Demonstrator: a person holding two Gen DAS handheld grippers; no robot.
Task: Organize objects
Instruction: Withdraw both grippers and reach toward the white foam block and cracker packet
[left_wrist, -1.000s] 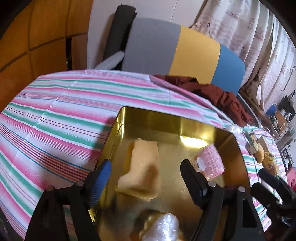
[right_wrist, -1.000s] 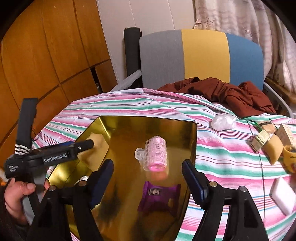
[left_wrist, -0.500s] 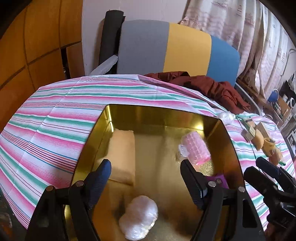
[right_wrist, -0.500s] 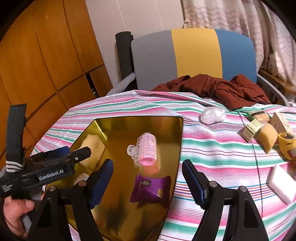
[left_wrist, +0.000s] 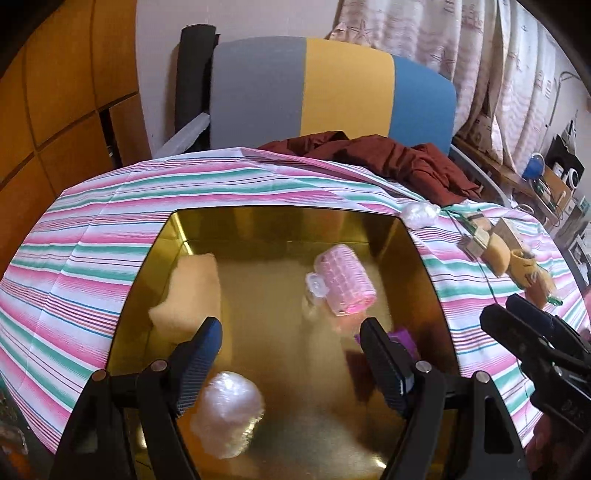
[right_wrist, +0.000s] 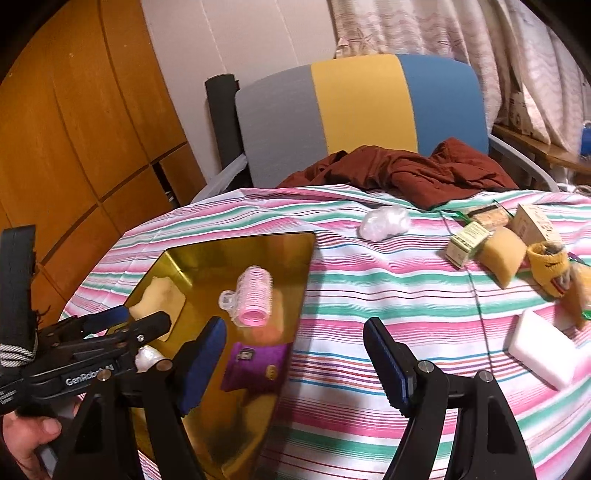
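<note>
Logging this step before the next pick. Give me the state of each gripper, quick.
Left gripper: open, nothing between its fingers, over the gold tray.
Right gripper: open, holding nothing, over the tray's edge and the striped tablecloth.

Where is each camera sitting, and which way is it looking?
Left wrist view: sits on the left gripper, looking down into the shiny gold metal tray; its own open jaws show, plus the right gripper at the right edge.
Right wrist view: sits on the right gripper, looking over the tray's right side and the pink-and-green striped tablecloth; open jaws, the left gripper and a hand show.
Both share the tray, the pink ribbed hair roller and the grey-yellow-blue chair back.
</note>
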